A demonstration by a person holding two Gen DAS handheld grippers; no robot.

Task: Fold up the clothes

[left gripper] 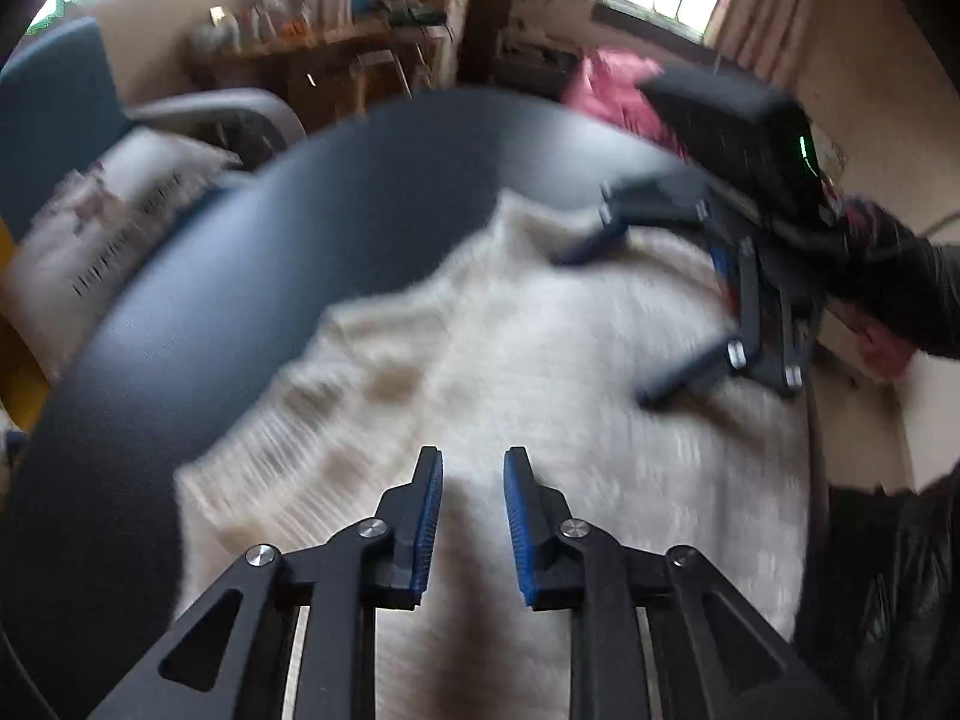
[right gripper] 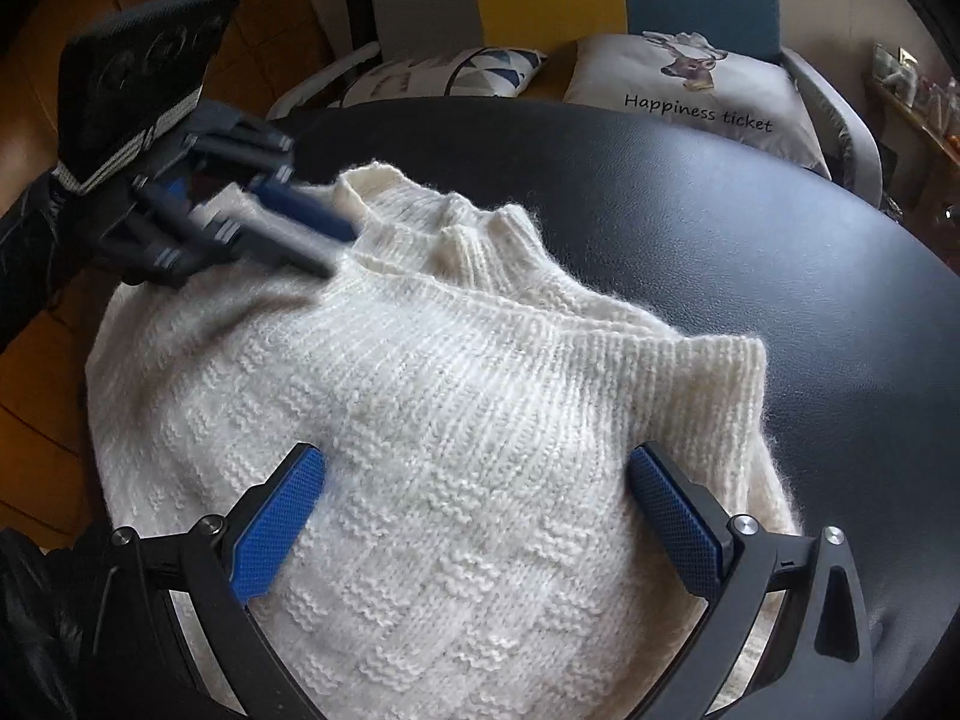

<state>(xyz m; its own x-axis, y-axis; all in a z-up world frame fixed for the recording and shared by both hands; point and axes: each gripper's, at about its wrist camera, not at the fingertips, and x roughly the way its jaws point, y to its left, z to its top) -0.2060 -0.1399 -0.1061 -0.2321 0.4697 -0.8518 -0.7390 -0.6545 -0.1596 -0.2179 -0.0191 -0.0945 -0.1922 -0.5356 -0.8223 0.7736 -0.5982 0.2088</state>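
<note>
Dark and round, our table point(right gripper: 720, 228) sits in a busy room, with a chair and a cushion point(right gripper: 690, 84) at 12 o'clock in the right wrist view. We keep the white knit sweater point(right gripper: 456, 420) in the middle of the table, near our edge, so both tools can reach it. It lies bunched, with its ribbed collar point(right gripper: 456, 222) up at 12 o'clock, so we think the folding is only partly done.

Our right gripper point(right gripper: 474, 492) hangs over the sweater with its 2 blue pads spread wide. Nothing is between them. We think it is ready to come down and take some knit.

Our left gripper point(left gripper: 473, 516) has a small gap between its pads and holds nothing. It points down at the sweater's edge, maybe to pinch it next. In the right wrist view it sits at 10 o'clock.
</note>
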